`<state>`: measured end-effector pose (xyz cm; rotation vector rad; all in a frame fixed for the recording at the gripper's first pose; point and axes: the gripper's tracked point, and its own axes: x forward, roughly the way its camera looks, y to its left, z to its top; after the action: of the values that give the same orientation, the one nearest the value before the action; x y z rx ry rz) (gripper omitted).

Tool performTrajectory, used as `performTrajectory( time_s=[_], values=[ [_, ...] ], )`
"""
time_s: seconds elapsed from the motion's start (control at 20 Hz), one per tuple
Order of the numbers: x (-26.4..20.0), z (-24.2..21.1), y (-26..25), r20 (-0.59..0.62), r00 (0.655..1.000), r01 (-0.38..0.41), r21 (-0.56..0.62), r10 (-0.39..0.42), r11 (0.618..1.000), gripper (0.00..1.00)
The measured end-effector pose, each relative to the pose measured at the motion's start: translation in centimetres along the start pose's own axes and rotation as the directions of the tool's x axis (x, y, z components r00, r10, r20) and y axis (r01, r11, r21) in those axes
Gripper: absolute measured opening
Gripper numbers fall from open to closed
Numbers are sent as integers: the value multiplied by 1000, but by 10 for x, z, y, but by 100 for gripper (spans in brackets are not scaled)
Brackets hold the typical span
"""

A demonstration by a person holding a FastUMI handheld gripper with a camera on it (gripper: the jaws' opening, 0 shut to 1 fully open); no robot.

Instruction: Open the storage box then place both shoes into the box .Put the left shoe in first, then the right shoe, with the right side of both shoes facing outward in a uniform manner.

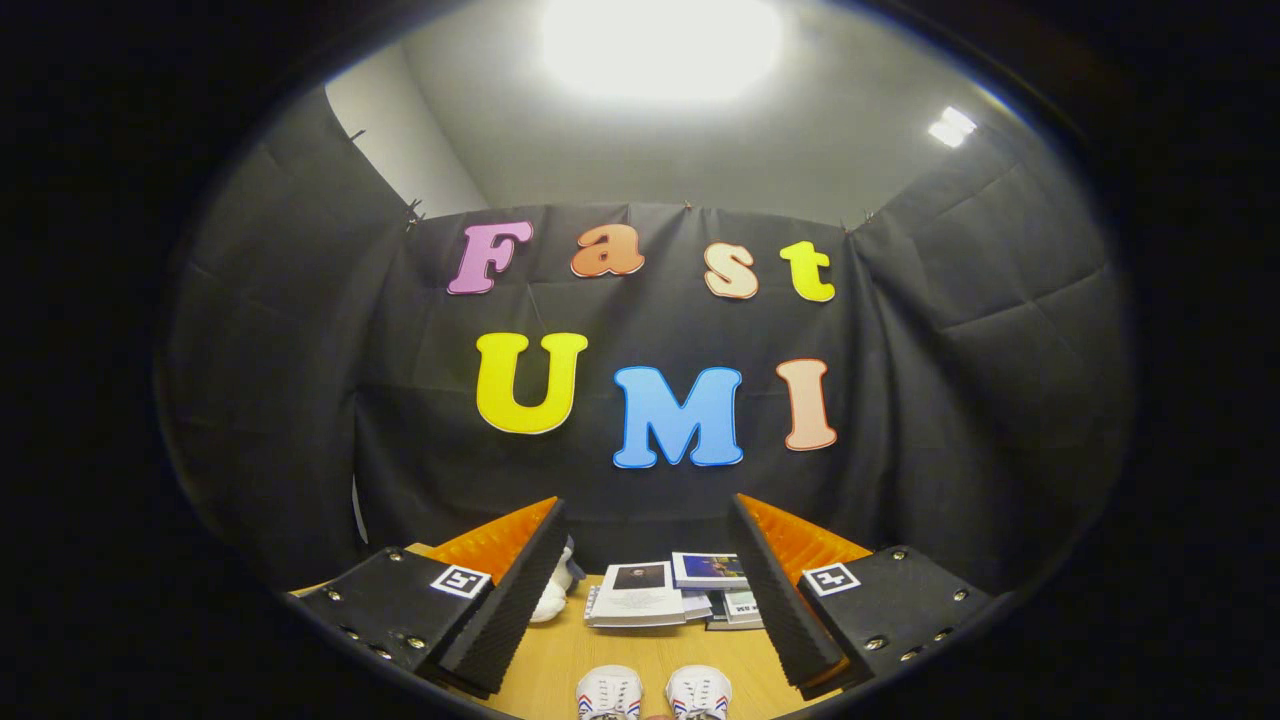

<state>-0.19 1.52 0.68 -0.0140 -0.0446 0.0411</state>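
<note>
Holding level, the tool [640, 600] has its fingers apart and empty. Both shoes [655, 692] sit side by side at the near counter [560, 655] edge, between the fingers; books [670, 592] lie beyond. Risk: taking the wrong shoe first, since left and right look alike from here.

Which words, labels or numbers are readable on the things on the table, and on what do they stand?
None can be read.
Books: cover print too small and blurred.
Shoes: stripes, no legible brand.
Gripper, jaws open: square pattern tags, no words.
</note>
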Motion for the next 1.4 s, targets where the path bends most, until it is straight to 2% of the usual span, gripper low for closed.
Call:
performTrajectory(
  time_s=[0.4,0.55,0.85,1.05,1.15,1.35,1.4],
  values=[
    [1,-13,16,-21,999,-40,31,40,999,98],
    [2,-27,29,-55,993,-94,121,102,988,98],
    [-1,-62,53,-151,967,-152,290,203,945,98],
    [-8,-93,75,-224,929,-176,429,293,886,99],
    [-11,-112,88,-266,899,-180,502,349,846,99],
    [-16,-147,110,-331,829,-112,692,451,714,99],
    [-16,-156,113,-344,815,-86,723,466,685,96]
  ],
)
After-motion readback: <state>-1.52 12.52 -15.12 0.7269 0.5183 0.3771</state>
